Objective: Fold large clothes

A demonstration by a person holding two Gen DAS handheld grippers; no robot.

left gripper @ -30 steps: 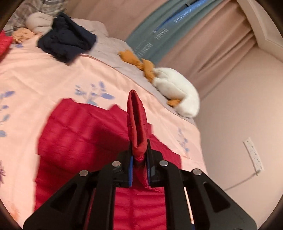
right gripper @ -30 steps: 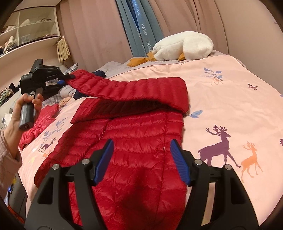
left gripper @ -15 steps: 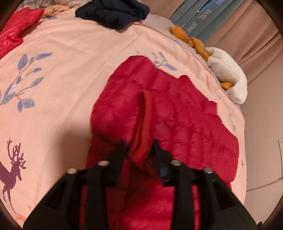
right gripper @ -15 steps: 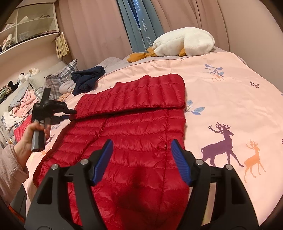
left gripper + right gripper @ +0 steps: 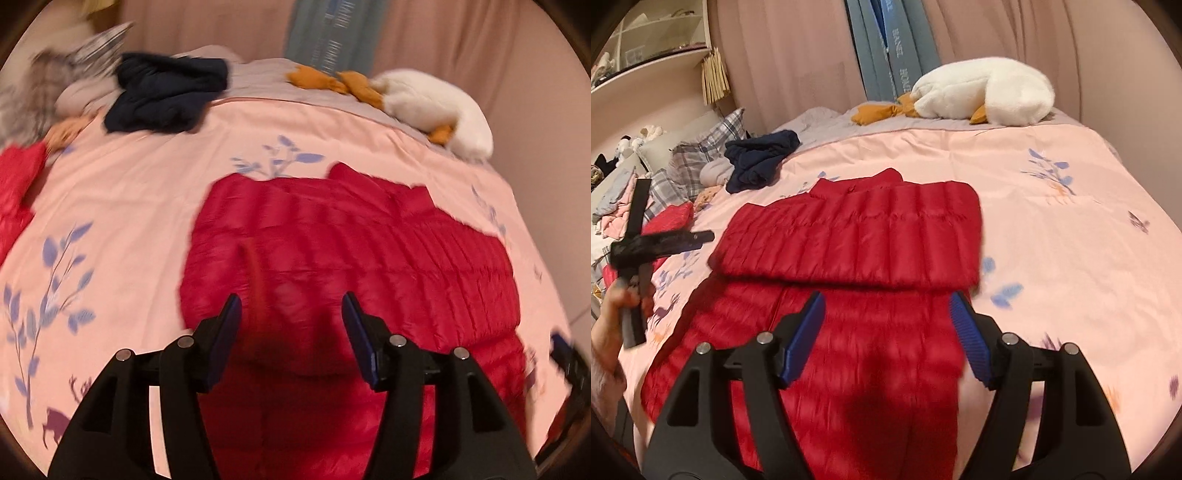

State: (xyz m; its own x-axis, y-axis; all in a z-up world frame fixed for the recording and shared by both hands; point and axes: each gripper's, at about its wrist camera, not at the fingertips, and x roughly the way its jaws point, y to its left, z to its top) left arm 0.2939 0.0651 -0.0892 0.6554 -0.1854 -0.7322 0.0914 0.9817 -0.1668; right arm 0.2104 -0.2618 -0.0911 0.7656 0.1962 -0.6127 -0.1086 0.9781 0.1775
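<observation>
A red quilted down jacket (image 5: 857, 258) lies flat on the pink bedspread (image 5: 1052, 229), one sleeve folded across its chest. It also shows in the left wrist view (image 5: 369, 251). My left gripper (image 5: 291, 314) is open and empty just above the jacket's near edge; it also shows at the left of the right wrist view (image 5: 701, 236). My right gripper (image 5: 886, 314) is open and empty above the jacket's lower body.
A dark navy garment (image 5: 761, 158) lies at the far left of the bed, with plaid pillows (image 5: 701, 147) beside it. A white goose plush (image 5: 982, 92) lies at the far edge. Another red garment (image 5: 18, 184) lies at the bed's left side. Curtains hang behind.
My left gripper carried the sleeve across the jacket, lowered it onto the chest and let go; its jaws are now wide apart. My right gripper stayed open and moved little.
</observation>
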